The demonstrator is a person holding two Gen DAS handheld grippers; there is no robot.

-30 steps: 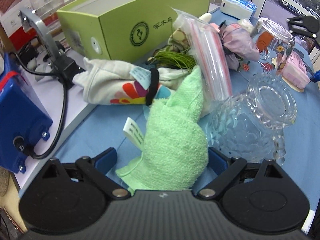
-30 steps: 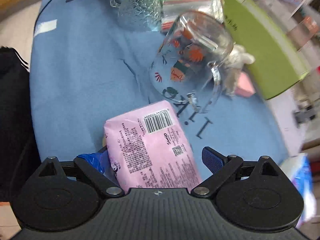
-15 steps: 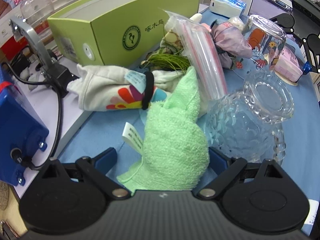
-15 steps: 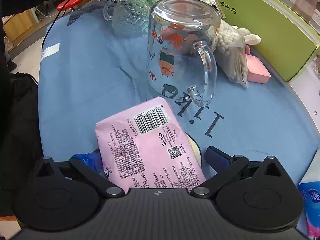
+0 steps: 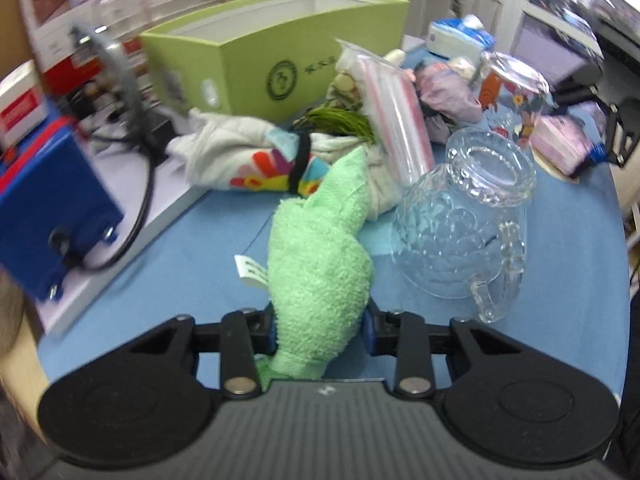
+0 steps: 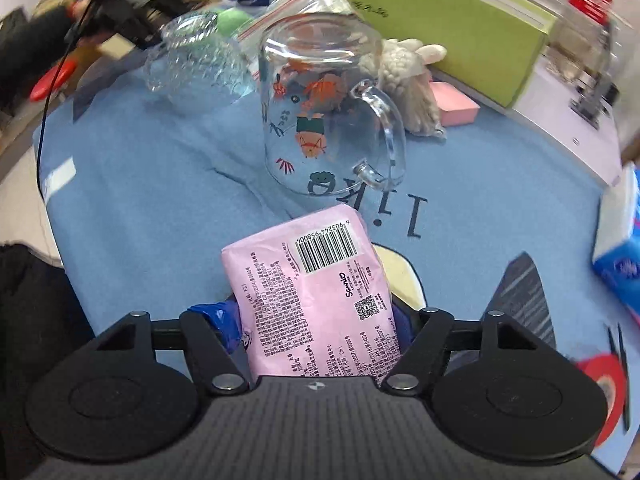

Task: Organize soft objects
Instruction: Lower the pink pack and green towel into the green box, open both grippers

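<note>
While the left claw (image 5: 320, 330) is squeezed tight on the near end of a green towel (image 5: 320, 256), the rest of that towel stretches forward over the blue tabletop (image 5: 192, 264), its far tip reaching a rolled white cloth with coloured print (image 5: 256, 152) bound by a black band. Just right of the towel a patterned glass pitcher (image 5: 460, 236) stands upside down, and a zip bag (image 5: 394, 116) leans behind it. A green box (image 5: 276, 60), open at the top, stands at the back, beyond the cloth. The left view is blurred at its edges.

The right claw (image 6: 316, 330) is pressed closed against both sides of a pink tissue pack (image 6: 316, 280), barcode face up, which juts forward from between the blue pads. Whether the pack rests on the tabletop or is lifted off it cannot be told. Just ahead of it a clear mug with fox pictures (image 6: 320, 112) stands upside down, handle to the right. Beyond the mug lie a white plush toy (image 6: 404, 64) and a pink block (image 6: 456, 108), near the green box. A blue tissue box (image 6: 618, 252) sits at the right edge.
</note>
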